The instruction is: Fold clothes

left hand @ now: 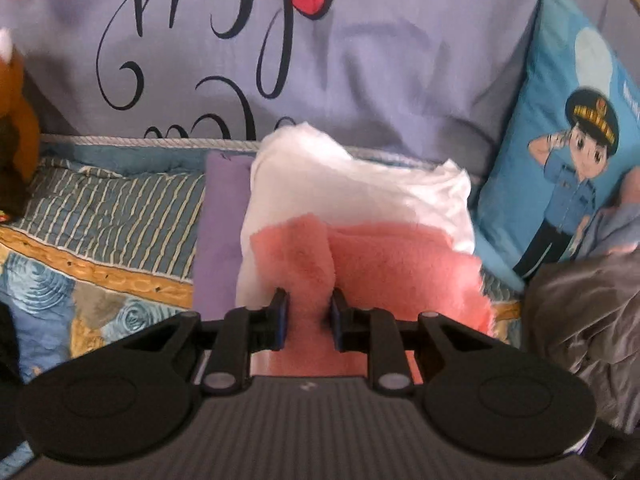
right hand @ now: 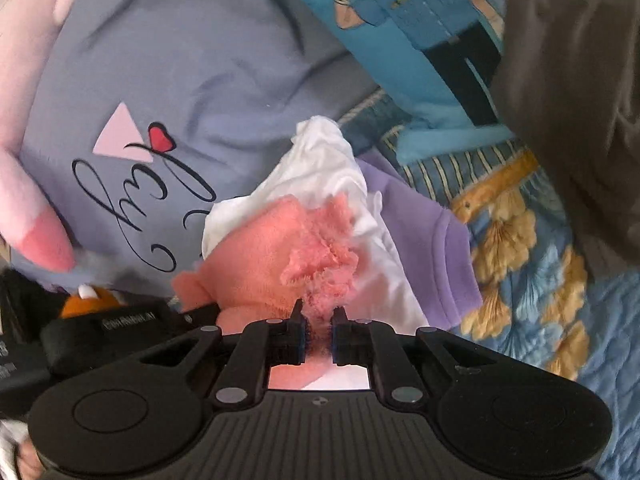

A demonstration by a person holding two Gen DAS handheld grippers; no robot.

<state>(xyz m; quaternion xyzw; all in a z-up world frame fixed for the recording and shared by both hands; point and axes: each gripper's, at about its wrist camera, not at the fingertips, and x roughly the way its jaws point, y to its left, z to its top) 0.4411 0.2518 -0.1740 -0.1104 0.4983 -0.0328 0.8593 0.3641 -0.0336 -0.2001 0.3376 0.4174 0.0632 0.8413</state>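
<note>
Two grippers held one pink fleecy garment point(left hand: 400, 256) between them, over a bed. The left gripper point(left hand: 308, 316) had a bunched fold of the pink fleece between its narrow-set jaws, and the fabric filled the gap from pad to pad. The right gripper point(right hand: 319, 326) pinched a ragged, fluffy edge of the same garment point(right hand: 280, 248), its jaws drawn almost together on the cloth. In the right wrist view the left gripper's black body point(right hand: 120, 320) showed at the lower left, just beside the pink fleece.

Under the pink piece lay a white garment point(left hand: 340, 176), crumpled, its upper corner standing up toward the pillow behind. Beneath and beside the white one lay a lilac garment point(left hand: 218, 216), flat on the bedspread. The bedspread point(left hand: 100, 216) was quilted, with blue-and-cream stripes, an orange band and blue rose patterns.

Behind the pile leaned a large grey-lilac pillow point(left hand: 360, 60) printed with black script and a red heart. To its right stood a blue cushion point(left hand: 560, 160) showing a cartoon figure in uniform saluting. A grey-brown cloth point(left hand: 580, 320) lay heaped at the right edge, and a brown plush toy point(left hand: 20, 140) sat at the far left.
</note>
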